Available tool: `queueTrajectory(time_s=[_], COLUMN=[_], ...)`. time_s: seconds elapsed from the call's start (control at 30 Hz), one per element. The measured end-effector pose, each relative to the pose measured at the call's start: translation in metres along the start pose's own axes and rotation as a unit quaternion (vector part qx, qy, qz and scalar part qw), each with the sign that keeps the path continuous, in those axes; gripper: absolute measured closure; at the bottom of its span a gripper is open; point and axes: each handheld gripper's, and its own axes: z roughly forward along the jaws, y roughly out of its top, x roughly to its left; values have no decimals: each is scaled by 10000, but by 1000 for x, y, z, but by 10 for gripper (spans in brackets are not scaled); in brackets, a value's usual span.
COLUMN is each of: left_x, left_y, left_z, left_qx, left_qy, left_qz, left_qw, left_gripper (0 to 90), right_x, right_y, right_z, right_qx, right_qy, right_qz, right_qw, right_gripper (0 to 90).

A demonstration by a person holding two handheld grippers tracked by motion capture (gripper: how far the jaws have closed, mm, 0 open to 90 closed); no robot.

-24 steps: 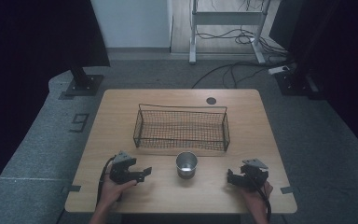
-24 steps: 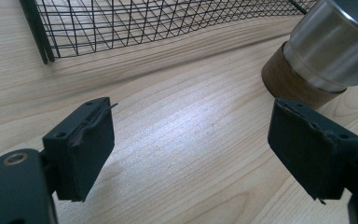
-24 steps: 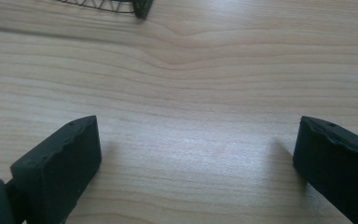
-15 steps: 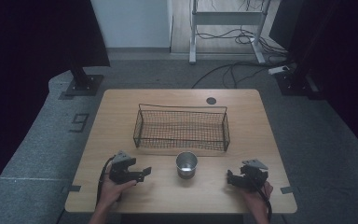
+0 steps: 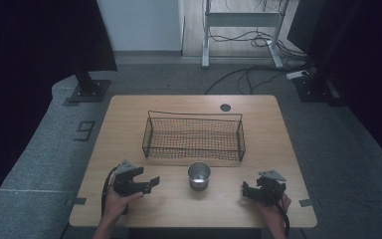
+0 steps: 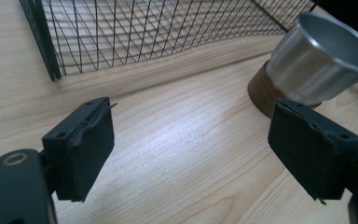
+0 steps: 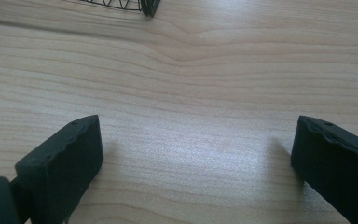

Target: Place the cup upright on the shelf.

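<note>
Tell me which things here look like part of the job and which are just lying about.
Likely in play:
metal cup
wire basket
left claw, open
right claw, open

Just about:
floor cables
desk frame
stand base

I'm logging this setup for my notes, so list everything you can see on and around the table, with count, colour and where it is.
Table: one, light wood, centre of the high view.
Wire basket: one, black mesh, middle of the table, nothing visible inside.
Metal cup: one, silver with a brown base, upright, just in front of the basket, between the two grippers.
Round grommet: one, dark, far edge of the table.
Stand base: one, black, on the grey floor beyond the table's far left corner.
Cables: several, black, on the floor at the far right.
Left gripper: one, black, near left of the table, jaws apart, holding nothing.
Right gripper: one, black, near right, jaws apart, holding nothing.
</note>
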Motion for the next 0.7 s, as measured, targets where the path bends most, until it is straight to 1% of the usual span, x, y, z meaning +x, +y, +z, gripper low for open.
queueTrajectory(time_s=[0.07,0.3,0.43,0.63,0.7], left_x=[0,-4,-8,-13,-16], left_y=[2,6,9,13,15], left_z=[-2,-6,-9,-12,-12], left_qx=[-43,-122,-164,-210,-209], left_qy=[-88,-105,-206,-191,-219], left_qz=[25,25,59,115,157], left_qw=[9999,9999,9996,9995,9994], left_gripper=[164,164,164,164,163], right_x=[0,0,0,0,0], right_y=[0,-1,-2,-3,-3], right_z=[0,-1,-2,-3,-3], right_qx=[0,-9,-5,-11,-11], right_qy=[-15,-32,-51,-61,-61], right_qz=[8,25,43,49,51], right_qw=[10000,10000,10000,10000,10000], right_gripper=[19,23,22,27,26])
